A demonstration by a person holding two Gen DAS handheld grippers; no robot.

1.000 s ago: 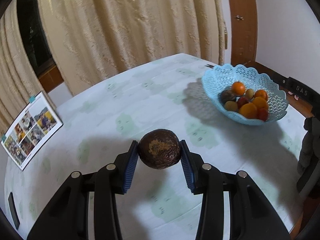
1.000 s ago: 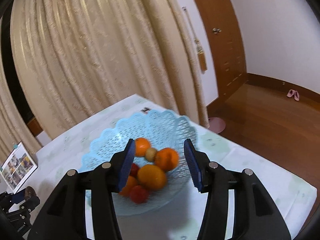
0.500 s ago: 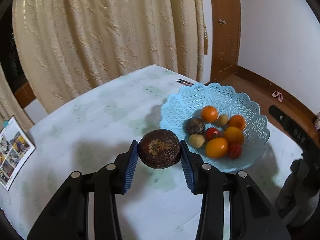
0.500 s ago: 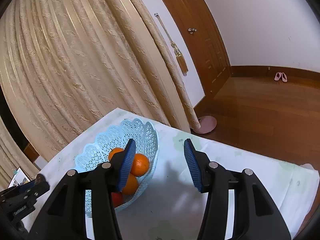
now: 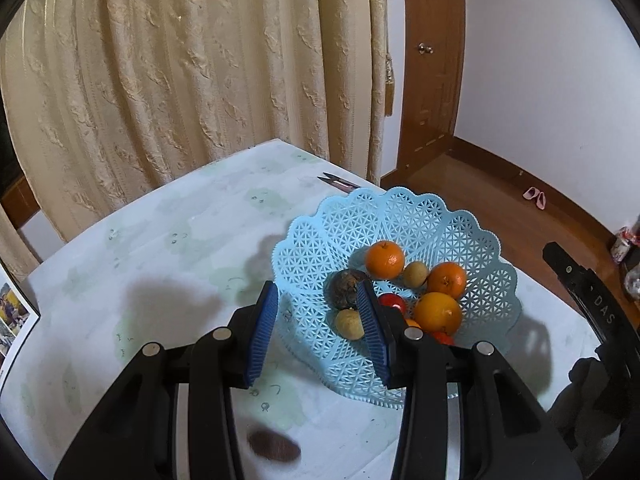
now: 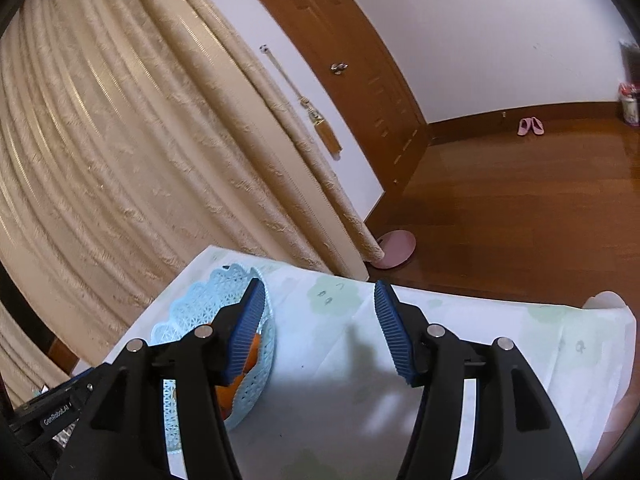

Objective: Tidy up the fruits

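My left gripper point(image 5: 317, 296) hangs over the near rim of the light blue lattice basket point(image 5: 400, 208), jaws apart with nothing between the pads. Below it, a dark brown round fruit point(image 5: 274, 446) shows as a blur just over the tablecloth, outside the basket. The basket holds oranges point(image 5: 385, 259), a dark fruit point(image 5: 346, 288), small yellowish fruits and red ones. My right gripper point(image 6: 318, 286) is opening over bare tablecloth to the right of the basket point(image 6: 192, 312), with nothing between its jaws. An orange point(image 6: 248, 360) peeks out behind its left finger.
The table point(image 5: 180, 232) has a pale green-patterned cloth, and scissors point(image 5: 338, 183) lie behind the basket. Cream curtains hang close behind the table. A photo sheet point(image 5: 12, 320) lies at the left edge. The table's right edge point(image 6: 500, 300) drops to a wooden floor.
The dark fruit has left the left gripper's pads and now appears low under it. The left gripper moved closer to the basket. The right gripper swung right, off the basket, and its jaws widened.
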